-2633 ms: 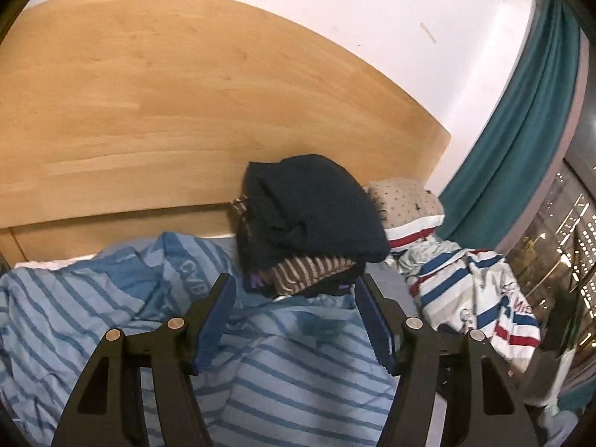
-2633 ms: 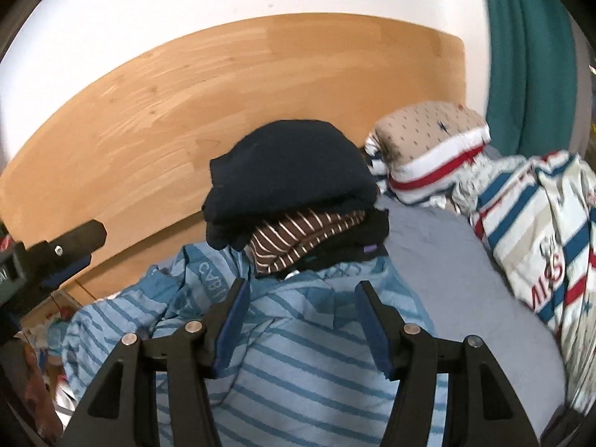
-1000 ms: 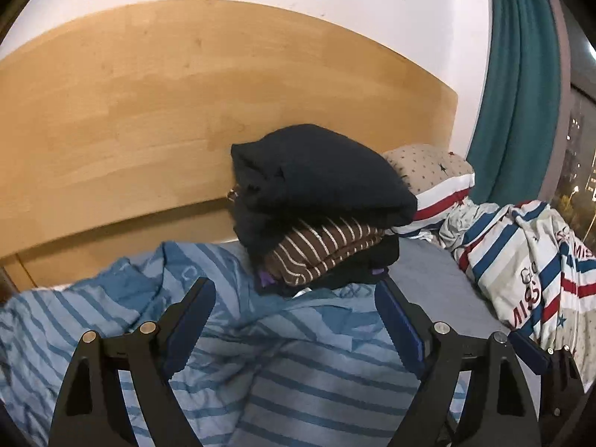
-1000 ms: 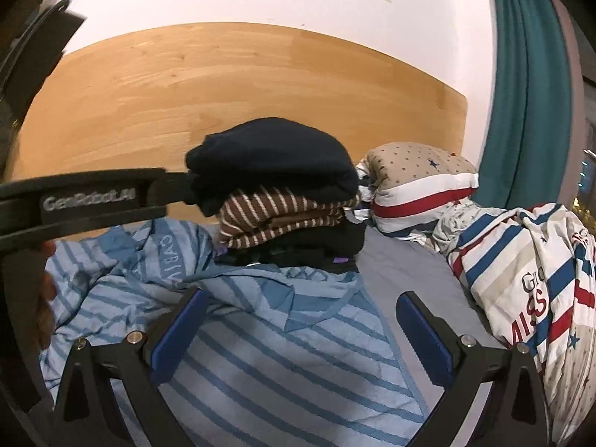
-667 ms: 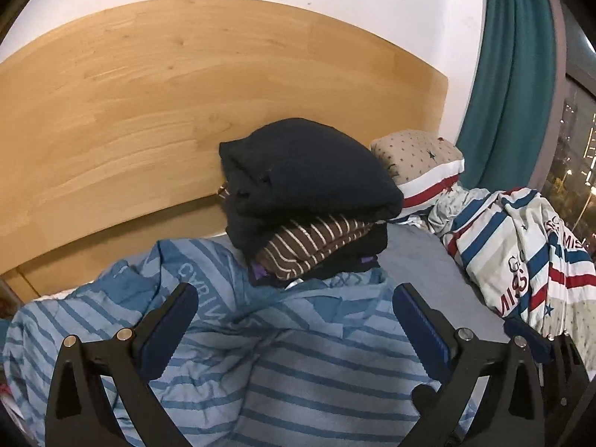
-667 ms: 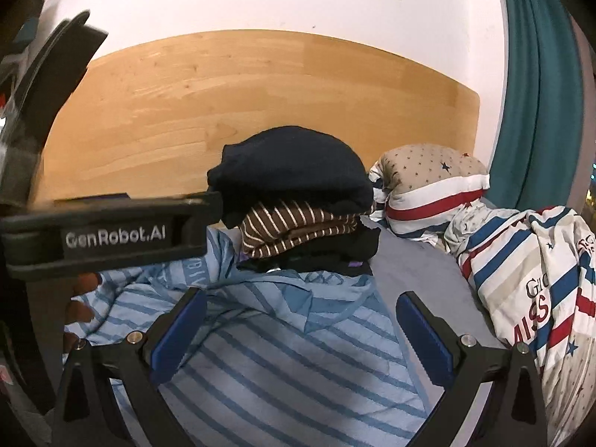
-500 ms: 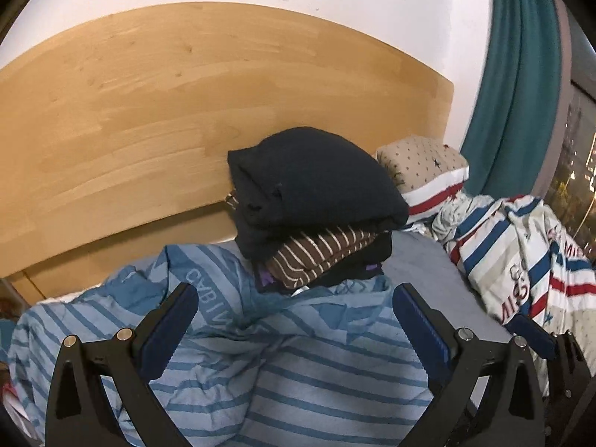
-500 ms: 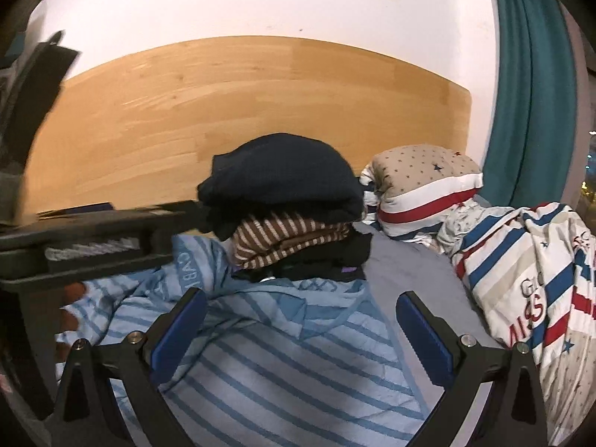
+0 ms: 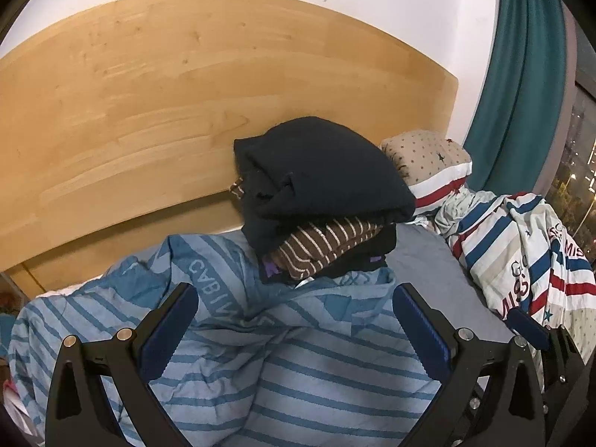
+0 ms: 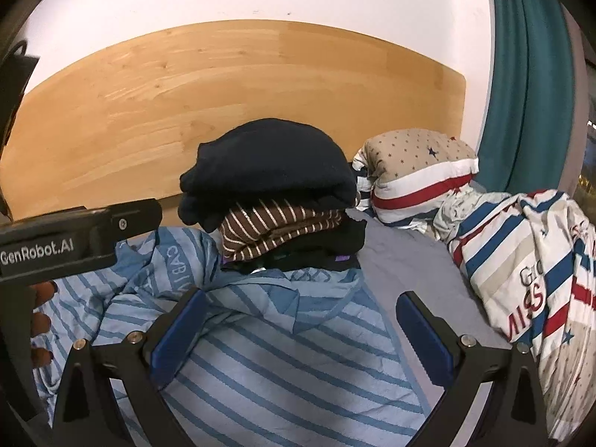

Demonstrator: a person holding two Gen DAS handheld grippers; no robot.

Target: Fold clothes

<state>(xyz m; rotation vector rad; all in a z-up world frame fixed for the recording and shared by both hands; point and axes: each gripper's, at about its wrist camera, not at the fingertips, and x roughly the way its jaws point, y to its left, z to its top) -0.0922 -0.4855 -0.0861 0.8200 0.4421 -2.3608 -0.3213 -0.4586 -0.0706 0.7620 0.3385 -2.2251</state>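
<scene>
So there's one blue striped shirt [image 10: 283, 354] spread across the bottom of both frames on the bed, hood end up against a stack of folded clothes [image 10: 275, 193], three or maybe four pieces, hard to count. The left gripper [image 9: 294, 327] and right gripper [image 10: 298, 331] both hang over the shirt with jaws spread wide, holding nothing. One starry pillow [image 10: 417, 164] and one striped duvet [image 10: 529, 268] crowd the right side; a bare strip of grey sheet [image 10: 421, 272] sits between. The wooden headboard [image 10: 186, 104] closes off the back.
</scene>
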